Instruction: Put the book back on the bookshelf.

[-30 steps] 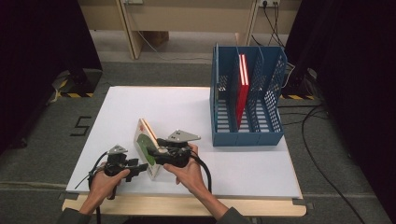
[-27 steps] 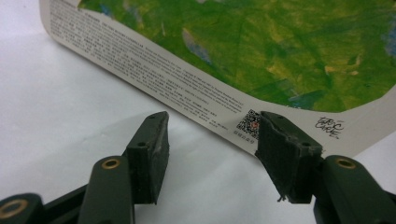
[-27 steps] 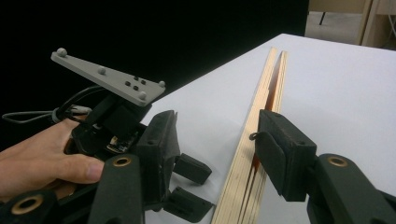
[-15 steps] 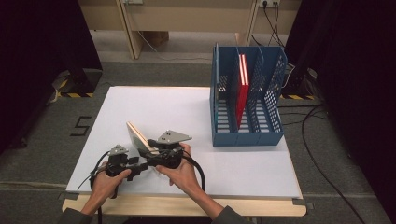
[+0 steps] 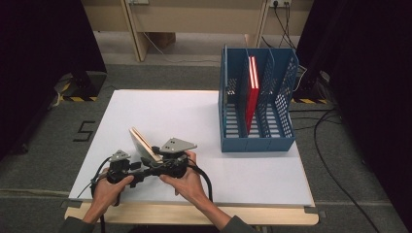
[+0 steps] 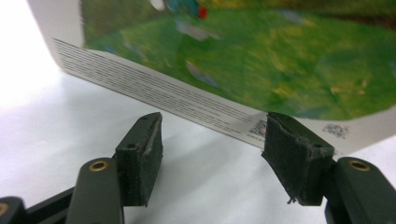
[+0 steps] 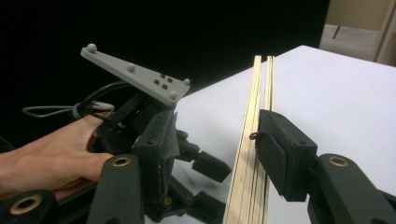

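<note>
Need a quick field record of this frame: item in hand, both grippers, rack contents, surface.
item: thin book with a green cover, propped on edge, tilted
left gripper: jaws apart, nothing between the pads, book cover just ahead
right gripper: book's page edge between the jaws, one pad against it, the other off; not clamped
rack: blue file rack, red book upright in a middle slot
surface: white table

Book (image 6: 261,60): glossy printed cover, pale paper page edges. Table (image 5: 184,116): matt white, smooth. Rack (image 5: 257,141): perforated blue plastic. Pads (image 6: 294,163): rough black.
</note>
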Available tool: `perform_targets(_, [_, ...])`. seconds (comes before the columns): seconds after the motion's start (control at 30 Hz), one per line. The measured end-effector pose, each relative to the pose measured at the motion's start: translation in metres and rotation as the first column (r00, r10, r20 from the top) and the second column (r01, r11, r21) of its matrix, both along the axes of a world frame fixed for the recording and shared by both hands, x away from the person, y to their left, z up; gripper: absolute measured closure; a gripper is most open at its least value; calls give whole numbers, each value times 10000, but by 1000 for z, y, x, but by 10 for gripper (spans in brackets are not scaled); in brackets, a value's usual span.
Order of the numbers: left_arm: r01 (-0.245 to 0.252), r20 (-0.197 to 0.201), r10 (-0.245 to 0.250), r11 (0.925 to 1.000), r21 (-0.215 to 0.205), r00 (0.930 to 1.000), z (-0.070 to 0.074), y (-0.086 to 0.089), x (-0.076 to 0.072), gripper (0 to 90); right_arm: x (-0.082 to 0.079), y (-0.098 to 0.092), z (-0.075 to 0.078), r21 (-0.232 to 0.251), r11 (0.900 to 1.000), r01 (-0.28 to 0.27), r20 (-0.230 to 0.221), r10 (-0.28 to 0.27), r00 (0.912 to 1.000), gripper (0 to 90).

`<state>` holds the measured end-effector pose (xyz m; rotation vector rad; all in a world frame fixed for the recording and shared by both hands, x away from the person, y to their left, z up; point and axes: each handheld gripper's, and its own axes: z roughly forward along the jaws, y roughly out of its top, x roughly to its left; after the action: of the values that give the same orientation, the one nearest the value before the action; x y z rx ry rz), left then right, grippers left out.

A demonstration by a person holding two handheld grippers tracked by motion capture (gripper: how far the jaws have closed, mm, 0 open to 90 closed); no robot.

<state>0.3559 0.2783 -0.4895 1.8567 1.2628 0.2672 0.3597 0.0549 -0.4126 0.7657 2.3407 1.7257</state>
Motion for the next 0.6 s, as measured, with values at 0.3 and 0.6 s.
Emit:
perform_targets(0.3, [-310,257,317,9992,-265,9992,4,5,0,368,-4,2,0,80,9999,-116,-123,117,9999,450])
perform_targets(0.6, [-452,346,465,9983,-363,9983,6,6,0,370,-2,-23,-5,247,9969,745,192,-749,9970,373])
